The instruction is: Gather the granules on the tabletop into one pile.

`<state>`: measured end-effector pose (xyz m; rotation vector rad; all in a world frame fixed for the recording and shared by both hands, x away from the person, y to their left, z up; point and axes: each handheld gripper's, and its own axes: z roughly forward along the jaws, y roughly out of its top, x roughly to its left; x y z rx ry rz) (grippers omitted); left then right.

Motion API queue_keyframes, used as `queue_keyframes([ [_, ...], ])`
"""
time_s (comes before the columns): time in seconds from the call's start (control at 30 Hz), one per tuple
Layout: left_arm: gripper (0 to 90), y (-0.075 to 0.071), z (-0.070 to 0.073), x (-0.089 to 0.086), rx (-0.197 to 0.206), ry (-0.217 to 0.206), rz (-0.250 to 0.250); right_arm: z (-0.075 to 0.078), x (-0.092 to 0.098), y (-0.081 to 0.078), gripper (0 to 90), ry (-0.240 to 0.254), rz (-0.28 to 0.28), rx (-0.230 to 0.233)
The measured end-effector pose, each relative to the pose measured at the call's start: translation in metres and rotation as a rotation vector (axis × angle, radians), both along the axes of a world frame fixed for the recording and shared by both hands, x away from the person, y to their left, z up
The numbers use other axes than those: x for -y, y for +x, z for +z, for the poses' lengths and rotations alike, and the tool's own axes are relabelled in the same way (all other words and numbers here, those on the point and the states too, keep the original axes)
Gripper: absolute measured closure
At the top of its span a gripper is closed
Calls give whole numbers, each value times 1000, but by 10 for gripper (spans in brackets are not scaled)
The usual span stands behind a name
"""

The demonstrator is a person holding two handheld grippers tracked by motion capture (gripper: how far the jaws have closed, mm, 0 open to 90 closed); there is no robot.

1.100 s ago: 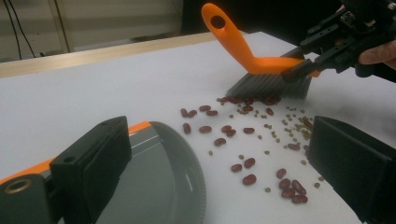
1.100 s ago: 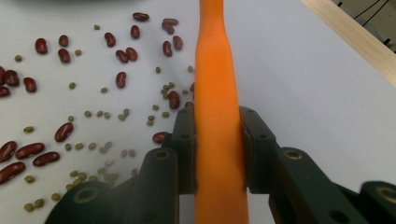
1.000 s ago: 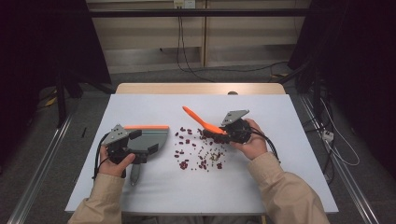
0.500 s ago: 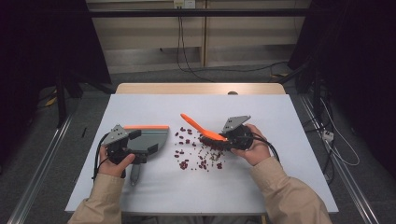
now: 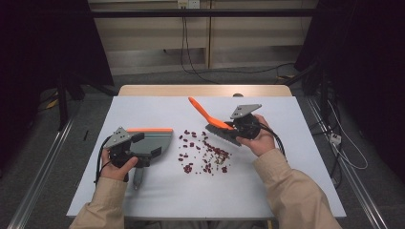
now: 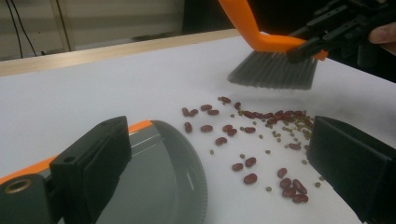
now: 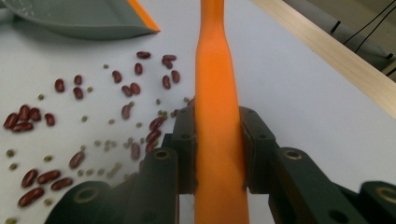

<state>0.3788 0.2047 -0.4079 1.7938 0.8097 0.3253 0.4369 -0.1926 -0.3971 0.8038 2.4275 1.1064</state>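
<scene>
Red beans (image 5: 205, 155) and small green ones lie spread in the middle of the white surface (image 5: 286, 191). A brush (image 5: 217, 125) with an orange handle and grey bristles hangs just above the right side of the beans, tilted, with its handle pointing up and to the far left. The right hand-held gripper (image 5: 239, 128) squeezes the orange handle between its two black jaws. A grey dustpan (image 5: 153, 140) with an orange edge lies flat on the surface to the left of the beans, near them but not touching. The left hand-held gripper (image 5: 138, 148) is at the dustpan, and its jaws stand wide apart in the left gripper view, with the pan's grey rim between them
</scene>
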Motion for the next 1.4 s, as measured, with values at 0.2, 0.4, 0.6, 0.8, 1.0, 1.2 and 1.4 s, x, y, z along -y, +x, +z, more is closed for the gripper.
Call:
queue_keyframes([
  [0.2,62,0,0,0,-2,-1,2,-4,-4,21,713,37,-14,-12],
  [0.4,62,0,-1,-1,-7,7,2,-9,-9,34,713,36,-14,-8],
  [0.6,62,1,-2,-2,-6,8,9,-12,-14,45,713,34,-14,7],
  [0.8,62,1,-3,-1,-9,8,10,-15,-28,54,713,-25,4,63],
  [1.0,62,2,-2,-3,-8,2,18,-20,-47,66,713,-56,39,103],
  [1.2,62,2,-2,-4,-10,1,23,-25,-66,72,713,-62,84,131],
  [1.4,62,3,-3,-3,-13,8,19,-32,-78,73,713,-67,141,137],
])
